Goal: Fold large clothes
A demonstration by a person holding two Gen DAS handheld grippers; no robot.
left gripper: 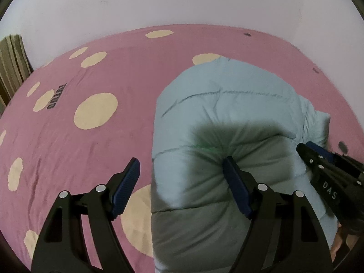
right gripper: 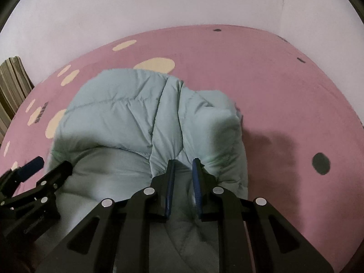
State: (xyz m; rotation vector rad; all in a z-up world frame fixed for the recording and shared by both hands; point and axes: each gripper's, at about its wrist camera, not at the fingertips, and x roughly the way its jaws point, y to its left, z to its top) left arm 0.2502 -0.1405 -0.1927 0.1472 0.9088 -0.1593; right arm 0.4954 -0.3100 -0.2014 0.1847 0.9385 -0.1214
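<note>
While the left wrist view shows cream dots and dark lettering on the pink bedsheet point(left gripper: 68, 136), the right wrist view shows a dark dot; the puffy pale-blue quilted jacket point(right gripper: 127, 113) lies bunched on the bed; the right tongs point(right gripper: 183, 162) are clamped on a fold; the left tongs point(left gripper: 182, 166) stand apart astride its edge; the jacket's near part is cut off.

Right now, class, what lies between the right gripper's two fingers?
A pinched fold of the pale blue padded jacket, seen in the right wrist view, fills the right gripper.
</note>
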